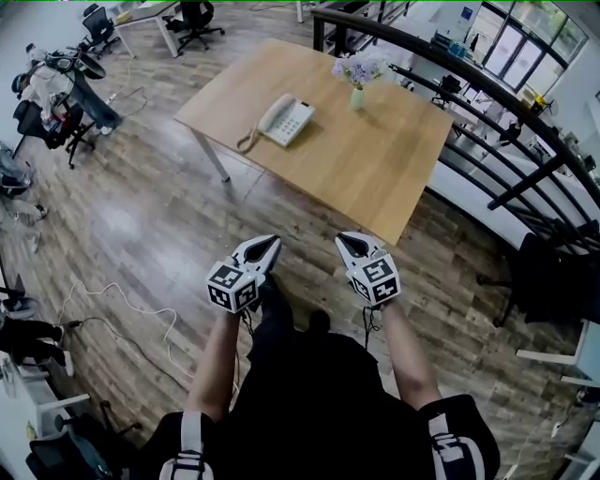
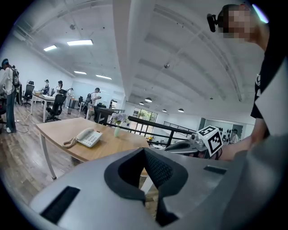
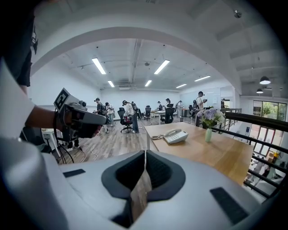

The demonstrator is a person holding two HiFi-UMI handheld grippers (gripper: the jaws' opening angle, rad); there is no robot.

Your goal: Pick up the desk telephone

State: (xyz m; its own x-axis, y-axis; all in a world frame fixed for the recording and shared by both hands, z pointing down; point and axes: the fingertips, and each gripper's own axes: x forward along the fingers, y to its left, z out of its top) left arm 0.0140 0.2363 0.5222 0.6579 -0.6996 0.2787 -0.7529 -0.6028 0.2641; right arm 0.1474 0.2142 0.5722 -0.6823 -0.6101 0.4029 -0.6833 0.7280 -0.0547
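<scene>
A white desk telephone (image 1: 284, 119) with a coiled cord lies on the far left part of a wooden table (image 1: 375, 178); it also shows in the left gripper view as the telephone (image 2: 88, 137) and in the right gripper view as the telephone (image 3: 174, 135). My left gripper (image 1: 270, 242) and right gripper (image 1: 343, 238) hang side by side over the floor, well short of the table's near corner. Both are shut with nothing between their jaws. Each gripper sees the other: the right gripper (image 2: 173, 145) and the left gripper (image 3: 104, 121).
A small vase of pale flowers (image 1: 358, 77) stands near the table's far edge. A dark railing (image 1: 506, 141) runs along the right. Office chairs (image 1: 197, 21) and people stand far back; cables (image 1: 141, 314) trail on the wooden floor at left.
</scene>
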